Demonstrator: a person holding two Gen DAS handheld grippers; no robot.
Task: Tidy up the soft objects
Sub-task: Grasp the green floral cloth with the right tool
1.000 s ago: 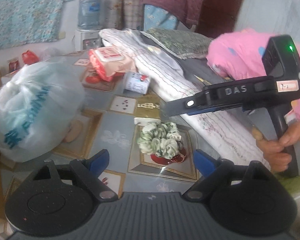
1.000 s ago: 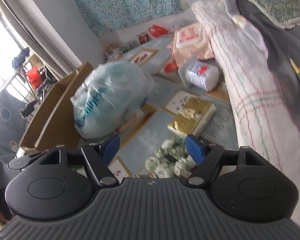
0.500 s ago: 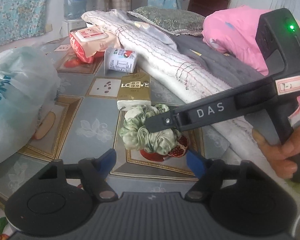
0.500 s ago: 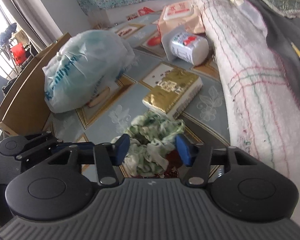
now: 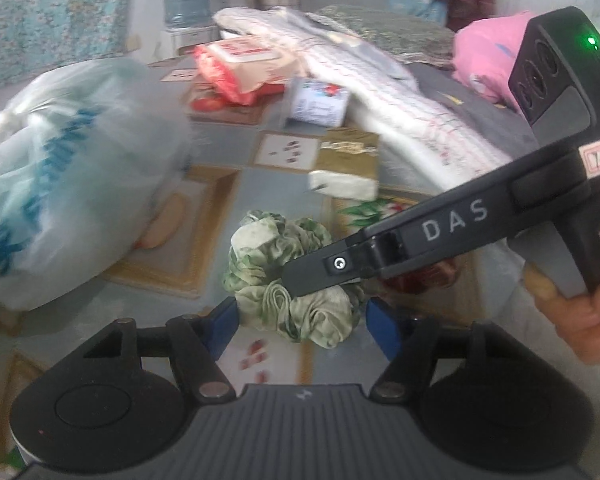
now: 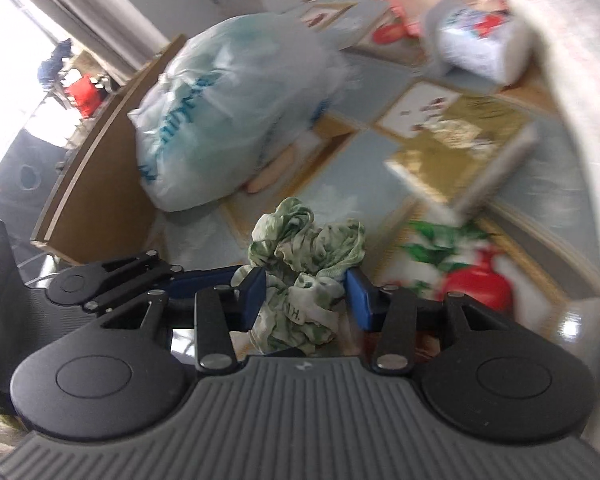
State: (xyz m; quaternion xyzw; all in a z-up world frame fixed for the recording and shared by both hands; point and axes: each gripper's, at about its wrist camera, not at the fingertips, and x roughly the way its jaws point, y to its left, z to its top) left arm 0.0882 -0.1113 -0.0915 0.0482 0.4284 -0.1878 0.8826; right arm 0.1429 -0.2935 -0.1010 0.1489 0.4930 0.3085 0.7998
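Now, from the left wrist view: the crumpled green-and-white fabric scrunchie (image 5: 290,280) sits on the patterned blue-and-gold worktop (image 5: 236,208), just ahead of the left hand-held gripper (image 5: 302,322). Its blue pads stand fairly wide, one at each flank of the bundle, and they have just been closing in; the scrunchie's near edge lies between them, but I see no squeeze yet, so I'd call it a bracket rather than a hold. The right hand-held gripper (image 5: 296,280) slants in from the right, its black finger laid across the scrunchie, with a person's hand (image 5: 580,312) wrapped on the handle. Two tools on one soft thing, probably because a floppy bundle needs gathering from both sides. Behind it lie a gold-wrapped tissue pack (image 5: 346,168) and a big pale plastic bag with blue lettering (image 5: 72,176), well apart on the left.

Over to the right wrist view: here the scrunchie (image 6: 306,280) sits squarely between the right hand-held gripper's (image 6: 306,298) blue pads. Those jaws have just been narrowing, and the fabric bunches up against both pads and bulges above them, so this reads as a pinch on the cloth. The left tool's black linkage (image 6: 112,284) shows at the lower left, close by. The plastic bag (image 6: 236,108) sits beyond, against a brown cardboard box wall (image 6: 96,184), perhaps where soft things are bound, though I can't tell.
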